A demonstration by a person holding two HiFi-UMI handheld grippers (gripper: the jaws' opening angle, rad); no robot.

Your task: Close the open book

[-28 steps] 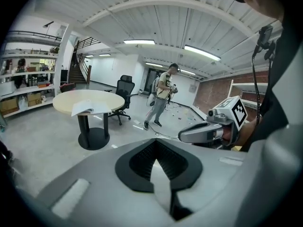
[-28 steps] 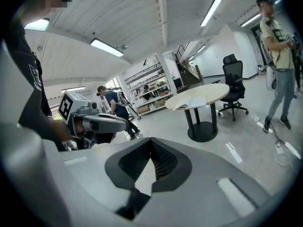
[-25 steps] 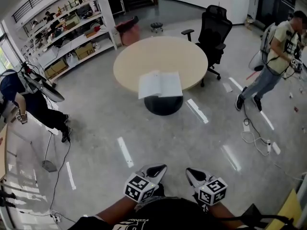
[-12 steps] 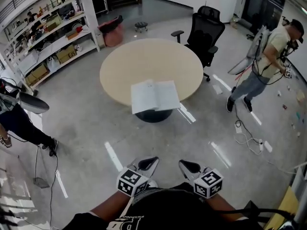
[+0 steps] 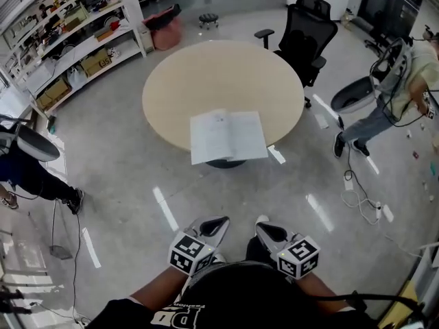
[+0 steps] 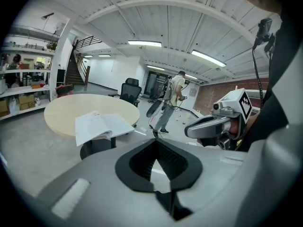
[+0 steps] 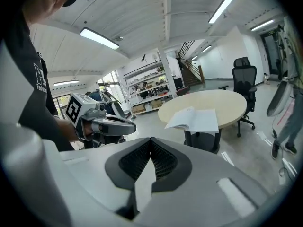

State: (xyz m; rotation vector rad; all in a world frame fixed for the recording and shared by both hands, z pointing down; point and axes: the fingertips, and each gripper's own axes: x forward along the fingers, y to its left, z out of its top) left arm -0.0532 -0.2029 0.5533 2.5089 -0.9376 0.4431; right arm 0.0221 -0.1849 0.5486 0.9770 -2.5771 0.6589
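Book (image 5: pixel 228 136): open, flat at round table (image 5: pixel 206 74) near edge | left gripper (image 5: pixel 219 223), right gripper (image 5: pixel 263 225): jaws pressed together, empty, per gripper views only | head view alone: both well short of table

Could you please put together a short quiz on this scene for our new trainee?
1. True or false: the book on the round table lies open.
2. Where on the table does the book lie? A) at its centre; B) at the edge nearest the left tool; C) at the edge by the office chair.
3. What is between the jaws of the left tool?

Key: 1. True. 2. B. 3. Nothing; its jaws are together.
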